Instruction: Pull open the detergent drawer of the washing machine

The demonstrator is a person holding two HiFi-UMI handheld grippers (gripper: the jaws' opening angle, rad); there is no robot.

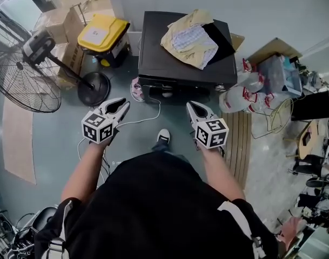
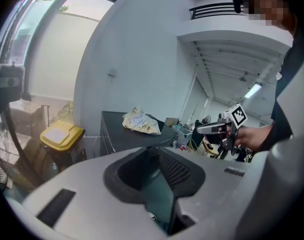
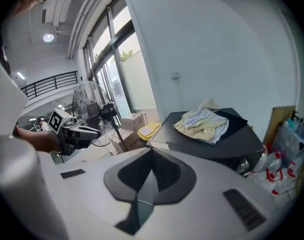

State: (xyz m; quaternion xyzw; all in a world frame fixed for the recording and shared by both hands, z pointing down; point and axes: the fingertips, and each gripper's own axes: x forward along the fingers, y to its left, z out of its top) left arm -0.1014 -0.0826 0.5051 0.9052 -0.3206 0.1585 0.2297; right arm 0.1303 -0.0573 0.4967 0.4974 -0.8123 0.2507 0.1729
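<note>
- Because the left claw [image 1: 122,106] and the right claw [image 1: 192,109] are both closed tight with nothing between them, we think that one of them must open before it can take the drawer.
- The washing machine [image 1: 153,47] stands at twelve o'clock from us, well apart from both claws. Its front is seen very steeply, so we cannot make out the detergent drawer on it.
- To do this step well, we would go lower and nearer and find the front of the drawer. Then we would take its edge with the nearer claw and pull straight toward six o'clock, not sideways, so that it does not jam.
- We count two claws, one washing machine and one heap of clothes [image 1: 190,39] on its top. We also count one standing fan [image 1: 24,77] at ten o'clock and one yellow-lidded bin [image 1: 102,32] at eleven o'clock.
</note>
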